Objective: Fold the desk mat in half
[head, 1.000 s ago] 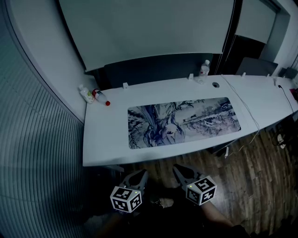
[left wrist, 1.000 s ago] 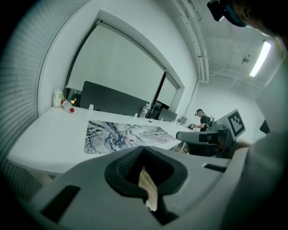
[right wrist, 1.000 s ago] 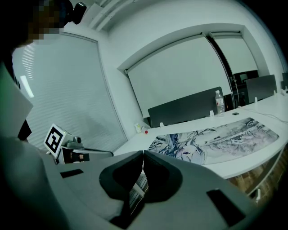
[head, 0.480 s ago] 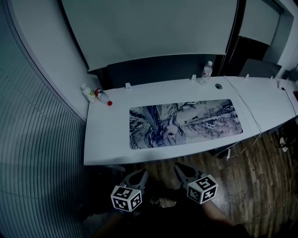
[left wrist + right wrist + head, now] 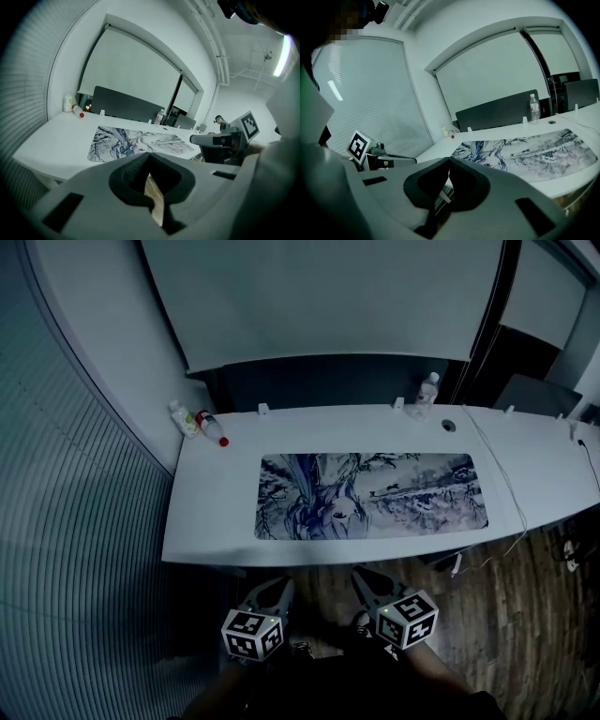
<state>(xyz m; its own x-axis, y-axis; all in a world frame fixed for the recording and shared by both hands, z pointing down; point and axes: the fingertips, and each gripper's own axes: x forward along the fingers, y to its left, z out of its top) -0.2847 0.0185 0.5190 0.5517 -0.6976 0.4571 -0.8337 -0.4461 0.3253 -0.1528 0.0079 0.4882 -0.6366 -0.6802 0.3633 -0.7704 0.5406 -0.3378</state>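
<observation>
A: Where does the desk mat (image 5: 370, 495) lie?

B: Flat and fully spread on the white table (image 5: 211, 512), printed side up. Its long edge runs along the table's front edge, and no part of it is folded over.

A: And the left tongs (image 5: 275, 591)?

B: Clenched, tip against tip, with nothing between them. The person holds them low in front of the table, over the wooden floor (image 5: 525, 615), well apart from the mat.

A: The right tongs (image 5: 362, 579)?

B: The same: closed on themselves and empty, just beside the left ones and also short of the table's front edge. Both point toward the mat.

A: What else stands on the table?

B: A pale bottle (image 5: 182, 418) and a red-capped bottle (image 5: 210, 427) lie at the far left corner, close together. A clear bottle (image 5: 428, 390) stands upright at the back edge, beyond the mat's right half. A thin white cable (image 5: 504, 479) runs across the table just beside the mat's right end.
</observation>
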